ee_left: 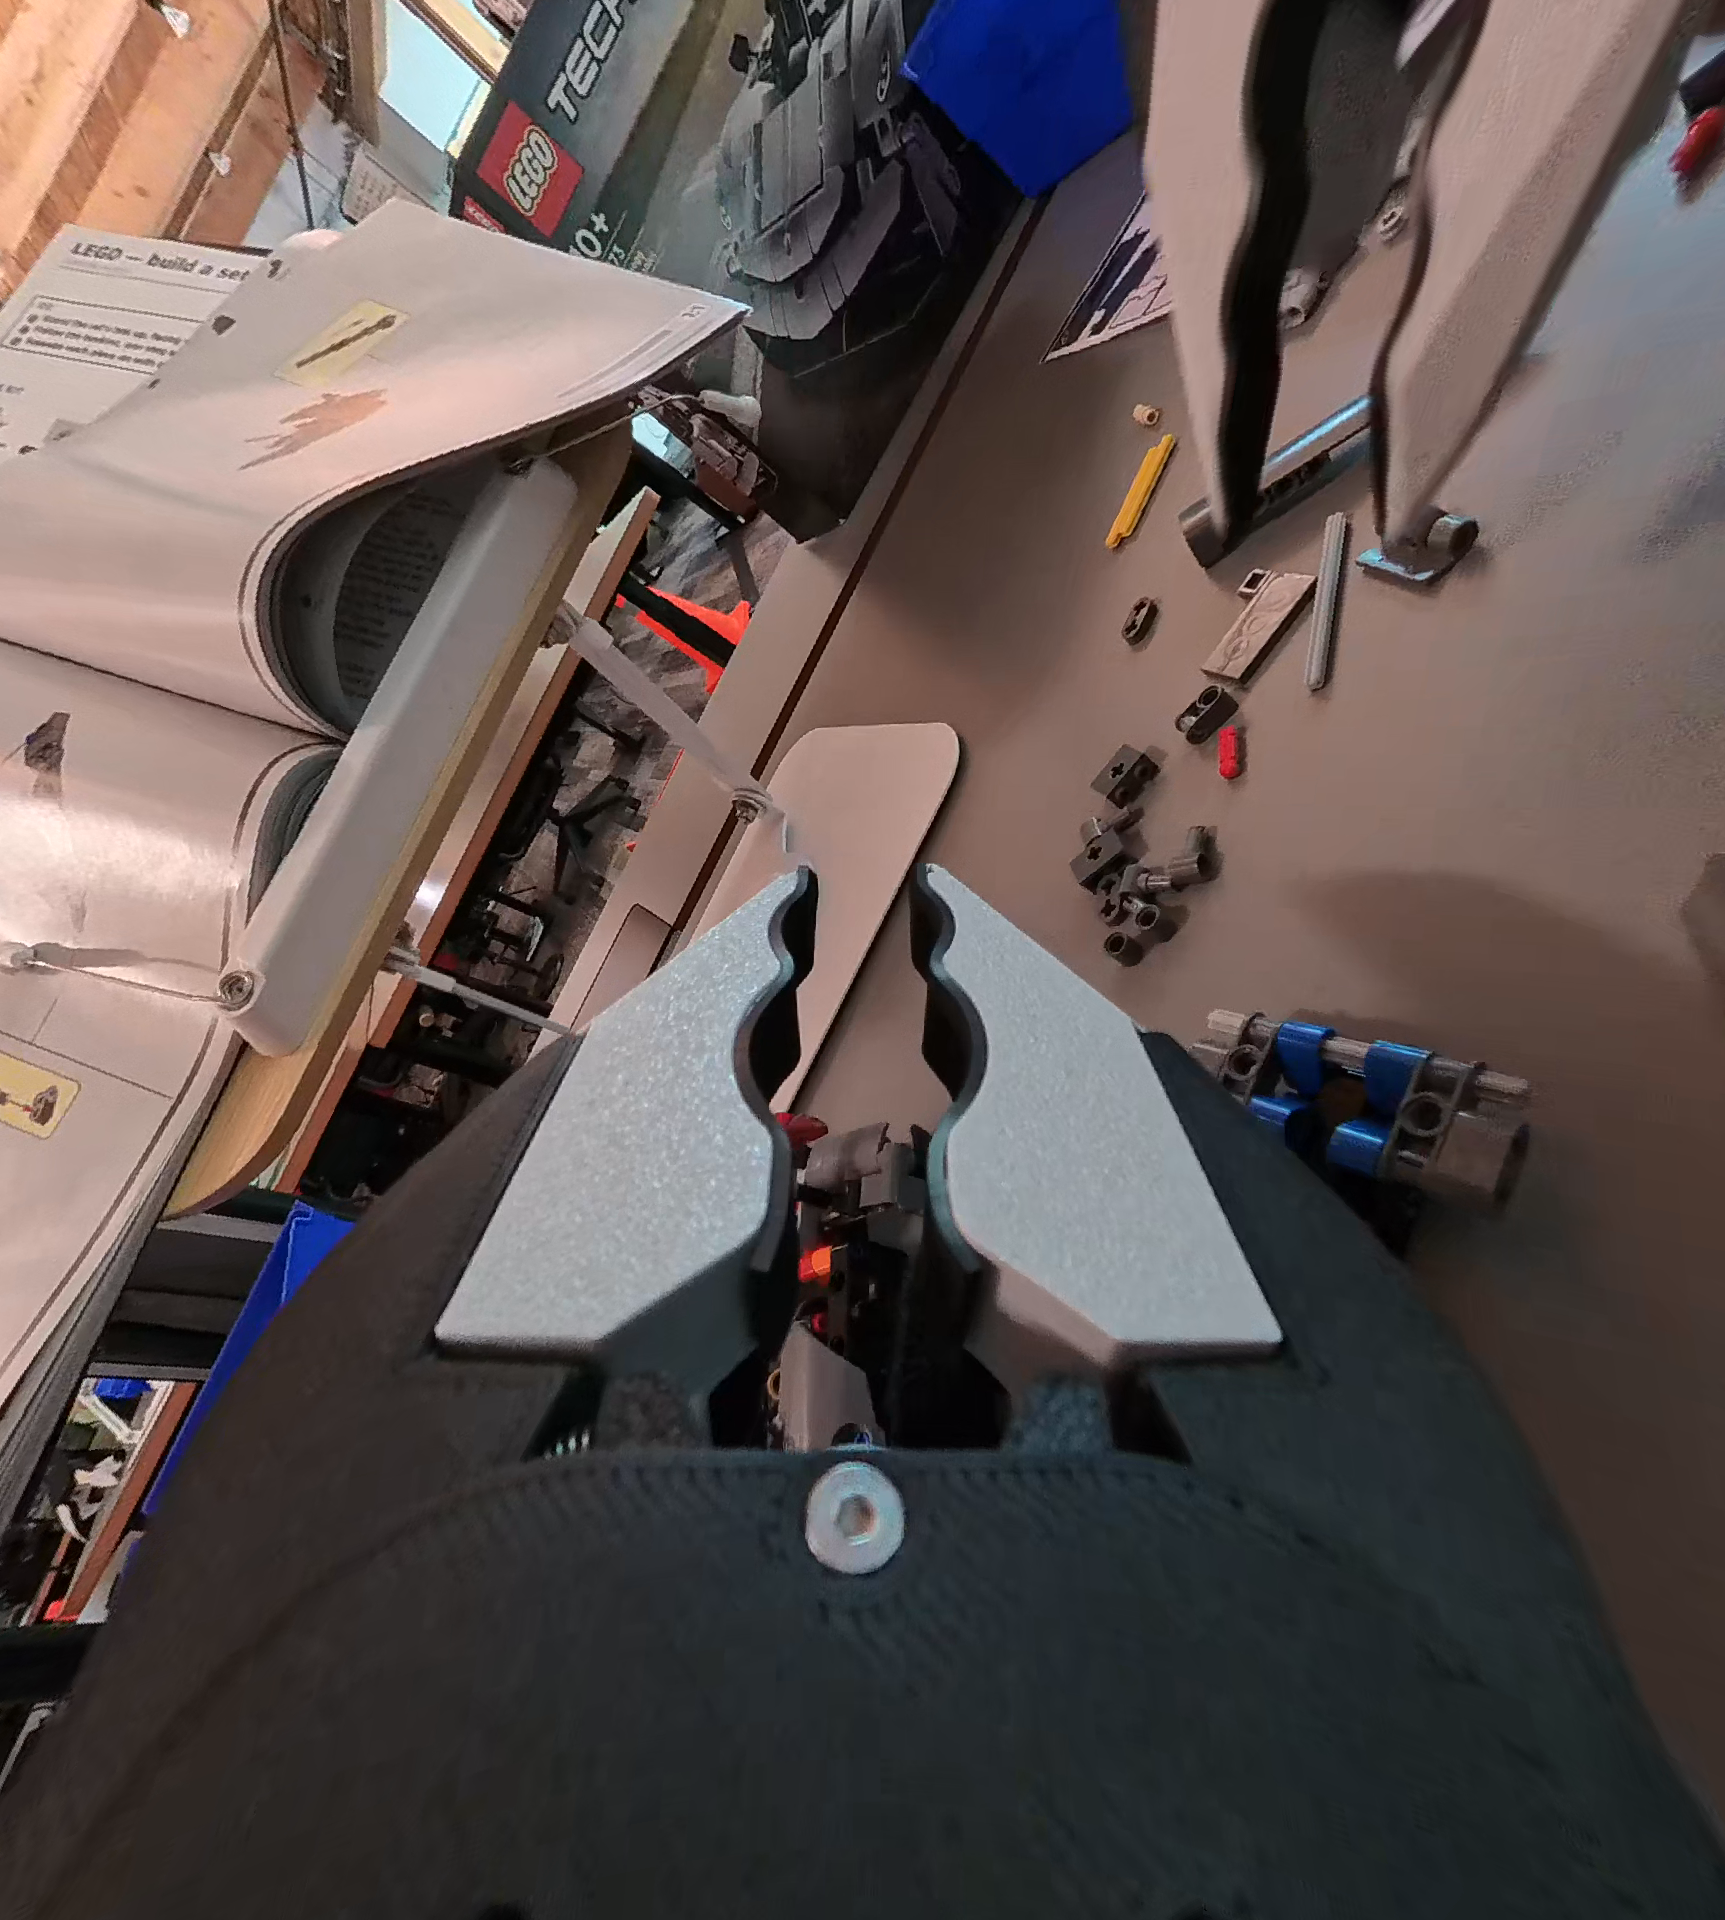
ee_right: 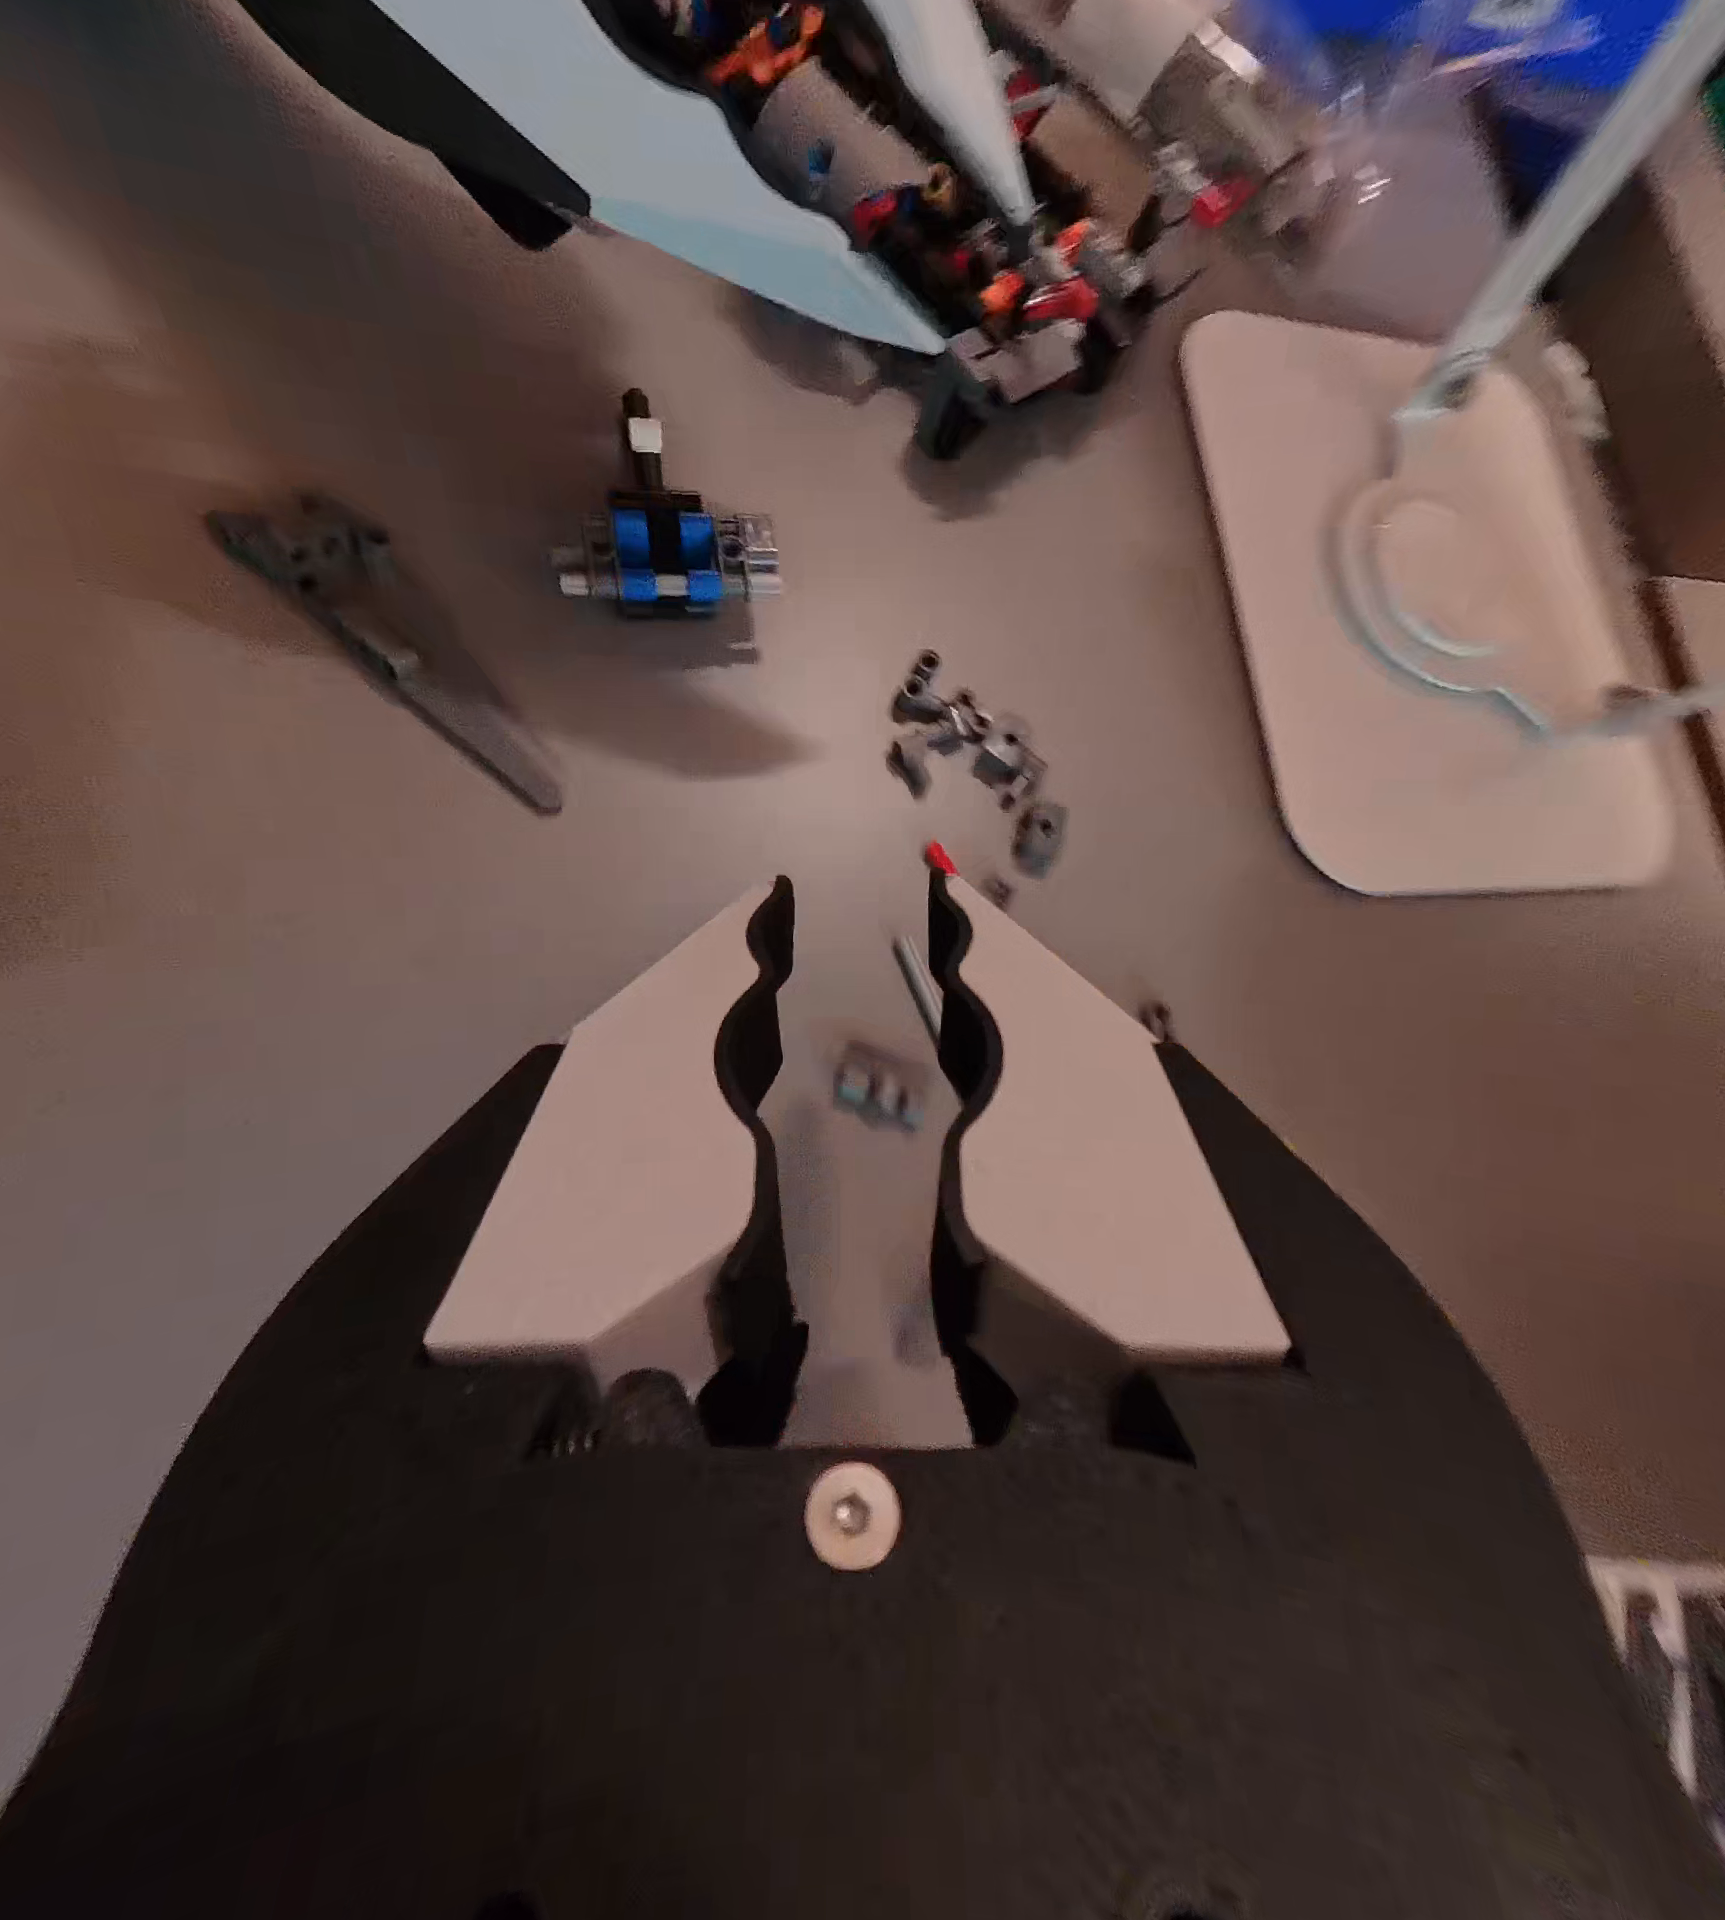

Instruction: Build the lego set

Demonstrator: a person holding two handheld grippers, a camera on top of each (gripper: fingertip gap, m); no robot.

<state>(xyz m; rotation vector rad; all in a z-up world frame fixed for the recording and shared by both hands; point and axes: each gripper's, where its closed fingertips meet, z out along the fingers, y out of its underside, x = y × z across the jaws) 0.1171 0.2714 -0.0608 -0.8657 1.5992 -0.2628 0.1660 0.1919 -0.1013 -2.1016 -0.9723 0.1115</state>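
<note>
My left gripper [ee_left: 864, 894] is shut on a partly built lego assembly [ee_left: 850, 1174] of dark, grey, red and orange parts, held deep between the fingers. The right wrist view shows it too [ee_right: 1029, 312], low over the table. My right gripper [ee_right: 858, 888] is open and empty above loose pieces, with a small grey piece [ee_right: 877, 1099] on the table between its fingers. The left wrist view shows it blurred [ee_left: 1310, 520], its tips astride a grey beam [ee_left: 1299, 468]. A blue and grey sub-assembly [ee_left: 1357, 1101] [ee_right: 666, 561] lies on the table.
A heap of dark grey connectors [ee_left: 1138, 873] [ee_right: 972, 748], a red pin [ee_left: 1228, 750], a yellow axle [ee_left: 1140, 490] and a grey axle [ee_left: 1327, 597] lie loose. A long dark piece [ee_right: 390, 644] lies left. The booklet [ee_left: 214, 520] on its stand, its base plate [ee_right: 1409, 623] and the set box [ee_left: 785, 187] line the table edge. The grippers' ends are close to 11 centimetres from one another.
</note>
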